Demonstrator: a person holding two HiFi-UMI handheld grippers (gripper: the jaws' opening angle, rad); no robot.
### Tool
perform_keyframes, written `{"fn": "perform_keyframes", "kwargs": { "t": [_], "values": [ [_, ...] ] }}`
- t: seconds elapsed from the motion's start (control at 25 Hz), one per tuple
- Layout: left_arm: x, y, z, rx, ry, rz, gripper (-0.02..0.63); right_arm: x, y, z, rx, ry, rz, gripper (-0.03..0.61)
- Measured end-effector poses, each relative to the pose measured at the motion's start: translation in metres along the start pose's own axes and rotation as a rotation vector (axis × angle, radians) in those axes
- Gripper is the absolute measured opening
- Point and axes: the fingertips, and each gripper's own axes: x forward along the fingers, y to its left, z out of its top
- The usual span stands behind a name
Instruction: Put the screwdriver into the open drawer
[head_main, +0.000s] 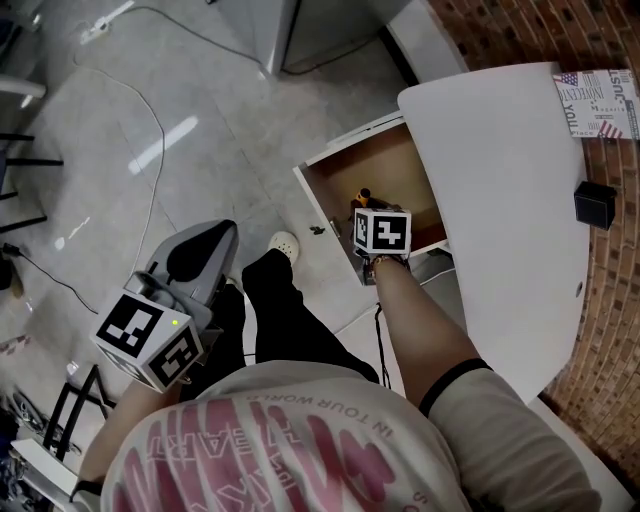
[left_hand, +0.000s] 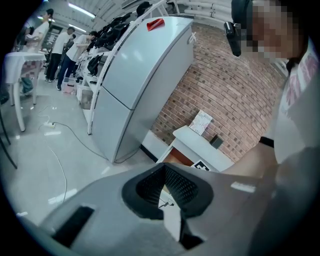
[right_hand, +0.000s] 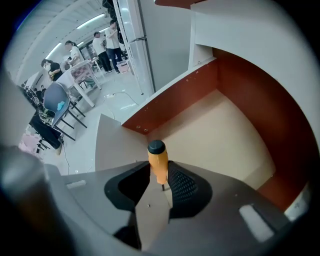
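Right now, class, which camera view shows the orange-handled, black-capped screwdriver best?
The right gripper view: the orange-handled, black-capped screwdriver sits gripped in the right tool. The head view shows only a sliver; the left gripper view, none.

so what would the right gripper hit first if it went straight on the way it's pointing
Probably the drawer's bare floor: the right gripper points steeply down into the open drawer, and the screwdriver it holds sticks out ahead, so its black cap would likely touch first.

"HEART" on the shirt (head_main: 262, 432)
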Motion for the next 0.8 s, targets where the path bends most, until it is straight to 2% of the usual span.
{"fn": "perform_keyframes", "kwargs": {
  "t": [0.64,0.8],
  "values": [
    [0.013,0.001,-0.011,-0.064,0.013,0.017,0.002,0.023,-0.015,0.016,0.106,-0.037,0.005,0.124],
    [0.013,0.004,-0.013,-0.079,0.010,0.028,0.002,0.027,-0.016,0.018,0.103,-0.035,0.002,0.124]
  ]
}}
